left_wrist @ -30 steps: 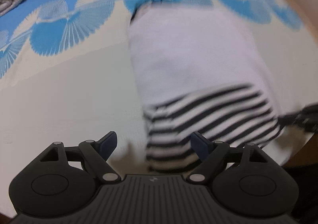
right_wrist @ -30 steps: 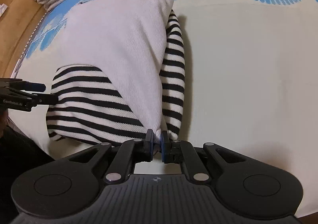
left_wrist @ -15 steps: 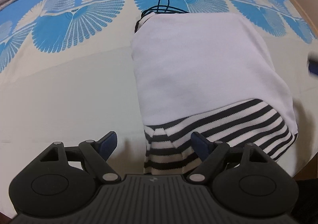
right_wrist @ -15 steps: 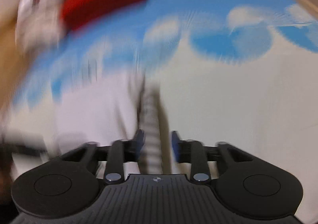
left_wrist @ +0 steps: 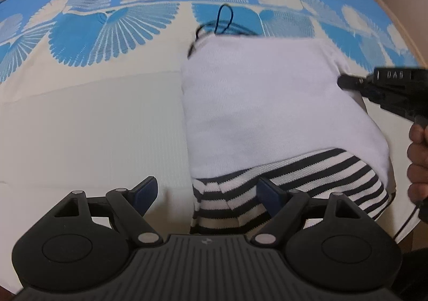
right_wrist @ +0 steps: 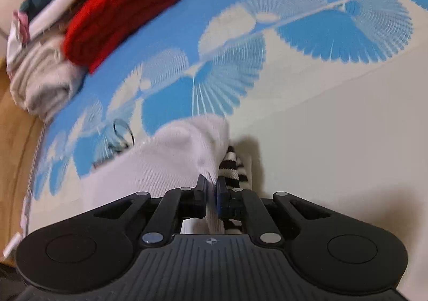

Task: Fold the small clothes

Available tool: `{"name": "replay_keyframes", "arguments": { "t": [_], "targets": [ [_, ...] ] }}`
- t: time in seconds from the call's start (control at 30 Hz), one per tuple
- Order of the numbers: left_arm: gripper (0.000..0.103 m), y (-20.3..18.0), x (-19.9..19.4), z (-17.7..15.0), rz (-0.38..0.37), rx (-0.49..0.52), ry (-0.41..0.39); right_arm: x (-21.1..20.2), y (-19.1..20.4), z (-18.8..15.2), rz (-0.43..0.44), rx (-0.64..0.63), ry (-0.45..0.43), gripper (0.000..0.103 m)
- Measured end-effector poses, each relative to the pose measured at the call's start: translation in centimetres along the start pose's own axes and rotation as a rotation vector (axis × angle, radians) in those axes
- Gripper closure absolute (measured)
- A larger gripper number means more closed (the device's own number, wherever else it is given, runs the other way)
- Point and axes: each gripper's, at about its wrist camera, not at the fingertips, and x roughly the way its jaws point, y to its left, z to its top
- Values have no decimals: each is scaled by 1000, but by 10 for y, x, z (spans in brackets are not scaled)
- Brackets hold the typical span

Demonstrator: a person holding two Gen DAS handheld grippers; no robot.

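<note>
A folded garment lies on the bedspread, its white part [left_wrist: 267, 103] lying over a black-and-white striped part [left_wrist: 299, 180]. My left gripper [left_wrist: 206, 194] hovers open over the striped near-left corner; one pad is over the stripes, the other over bare sheet. In the right wrist view my right gripper [right_wrist: 212, 188] has its jaws closing, with the white cloth's [right_wrist: 187, 151] edge pinched between the pads and stripes [right_wrist: 232, 164] just beside them. The left wrist view shows that right gripper [left_wrist: 347, 83] at the garment's right edge.
A dark cord loop [left_wrist: 224, 20] lies at the garment's far edge. A red folded item [right_wrist: 120, 9] and a beige towel [right_wrist: 42, 81] are stacked at the far left, by a wooden edge [right_wrist: 13, 140]. A person's hand [left_wrist: 417, 162] holds the right gripper.
My right gripper let go of the near corner, opened, moved farther along the garment's right edge and closed on the white cloth. The left gripper stayed open and shifted slightly.
</note>
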Motion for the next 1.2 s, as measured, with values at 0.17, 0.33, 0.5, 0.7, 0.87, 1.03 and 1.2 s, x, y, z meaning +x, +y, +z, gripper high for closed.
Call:
{"name": "replay_keyframes", "arguments": {
  "t": [0.17,0.33,0.5,0.7,0.87,1.03,1.2],
  "targets": [
    [17,11,-6,5,-70,-72,-32,12,-11,-4,-155,33,24,98],
    [17,10,9,-2,-4,-62,48,8,-3,-9,-177,-23,13,77],
    [17,18,-8,3,-89,-153,-21,-29,-5,-14,-89,-25,-50,60],
    [17,28,-2,13,-140,-310,-38,-40,-6,-39,-40,-123,88,27],
    [15,36,29,19,-196,-447,43,-27,-19,-58,-115,-137,167,26],
    [12,37,51,20,-253,-512,79,-21,-31,-63,-68,-31,179,41],
    [22,36,57,26,-264,-486,57,-17,-25,-62,12,9,172,84]
  ]
}}
